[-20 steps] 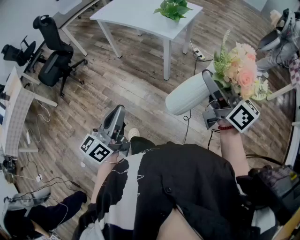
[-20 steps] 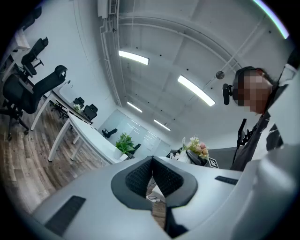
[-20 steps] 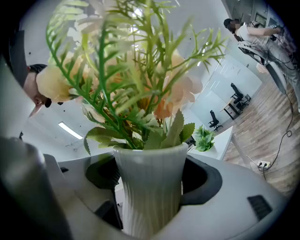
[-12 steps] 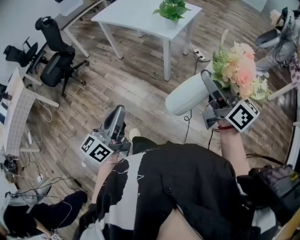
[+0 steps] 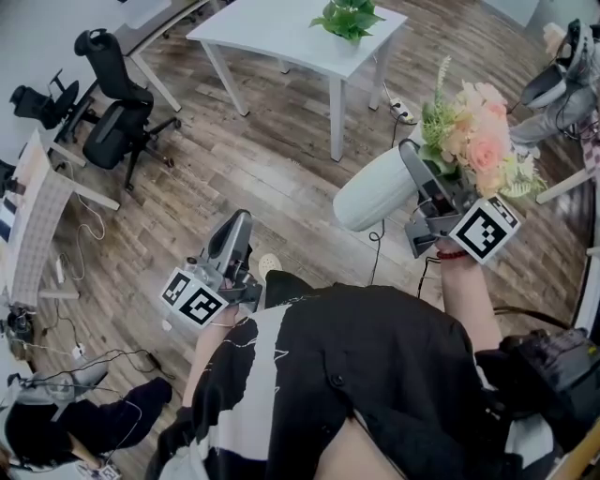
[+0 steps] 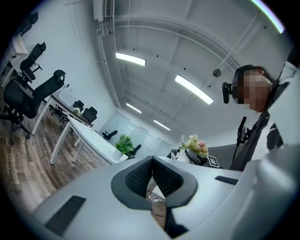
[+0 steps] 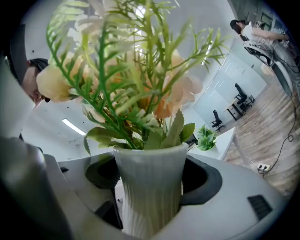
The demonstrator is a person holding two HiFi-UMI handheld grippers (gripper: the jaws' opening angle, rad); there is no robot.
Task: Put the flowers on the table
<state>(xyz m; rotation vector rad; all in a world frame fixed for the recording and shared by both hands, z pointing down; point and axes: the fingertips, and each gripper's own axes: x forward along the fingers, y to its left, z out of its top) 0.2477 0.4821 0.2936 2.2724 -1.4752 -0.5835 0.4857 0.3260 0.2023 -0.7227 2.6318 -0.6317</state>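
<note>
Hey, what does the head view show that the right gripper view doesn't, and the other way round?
Only the head view shows the left gripper, the black office chairs and the wide stretch of wood floor in front of the person. Only the right gripper view shows the ribbed white vase, clamped between the pads of the right gripper. Both show the flowers and the white table with its green plant.

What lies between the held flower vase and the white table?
In the head view, bare wooden floor separates the white ribbed vase of flowers from the white table.
</note>
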